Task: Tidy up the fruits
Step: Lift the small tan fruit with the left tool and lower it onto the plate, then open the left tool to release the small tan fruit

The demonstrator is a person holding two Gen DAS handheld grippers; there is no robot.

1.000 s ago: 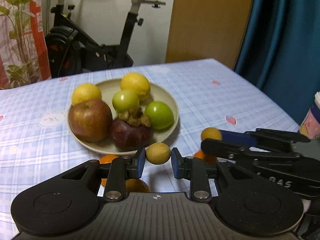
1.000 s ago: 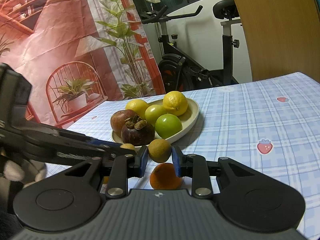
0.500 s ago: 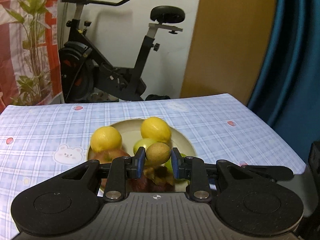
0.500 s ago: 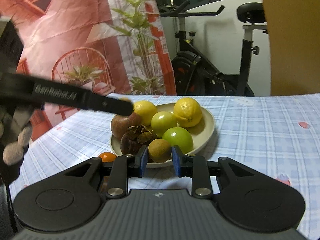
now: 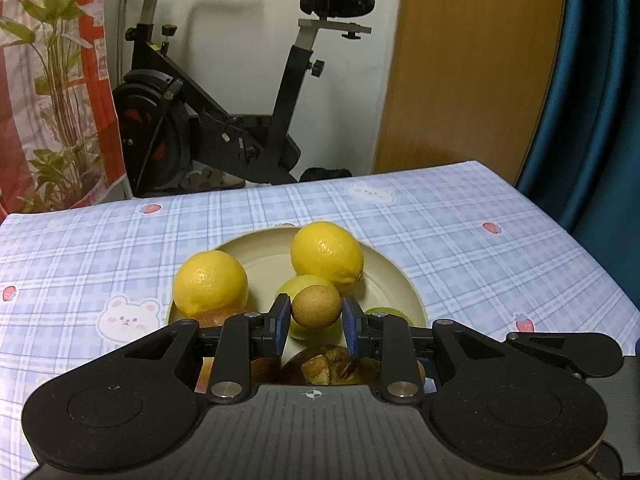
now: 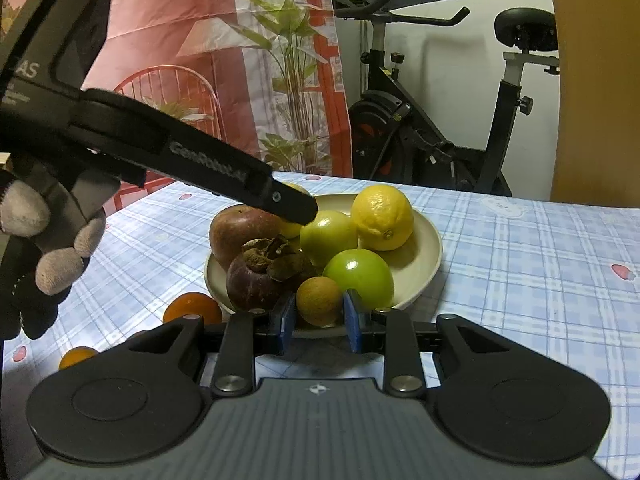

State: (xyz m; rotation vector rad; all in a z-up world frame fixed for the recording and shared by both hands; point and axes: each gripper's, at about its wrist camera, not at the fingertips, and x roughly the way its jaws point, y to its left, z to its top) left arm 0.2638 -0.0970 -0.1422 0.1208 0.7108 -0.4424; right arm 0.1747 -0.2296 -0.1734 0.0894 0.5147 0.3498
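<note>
A beige plate (image 5: 392, 280) (image 6: 424, 256) on the checked tablecloth carries two lemons (image 5: 210, 282) (image 6: 382, 216), two green fruits (image 6: 358, 278), a red apple (image 6: 240, 234) and a dark mangosteen (image 6: 266, 276). My left gripper (image 5: 316, 316) is shut on a small round brown fruit (image 5: 316, 306) held above the plate's middle. My right gripper (image 6: 318, 318) is shut on a second brown fruit (image 6: 319, 300) at the plate's near rim. In the right wrist view the left gripper's black fingers (image 6: 280, 200) reach over the plate from the left, held by a gloved hand (image 6: 48, 240).
Two small orange fruits (image 6: 192, 308) (image 6: 76, 356) lie on the cloth left of the plate. An exercise bike (image 5: 224, 120) and a plant-print curtain (image 6: 200, 60) stand behind the table. A blue curtain (image 5: 592, 100) hangs beyond the table's right edge.
Both grippers have carried their brown fruits toward the plate; the left one has risen from the near rim to above the plate's middle. The right gripper has rolled and closed in on the near rim.
</note>
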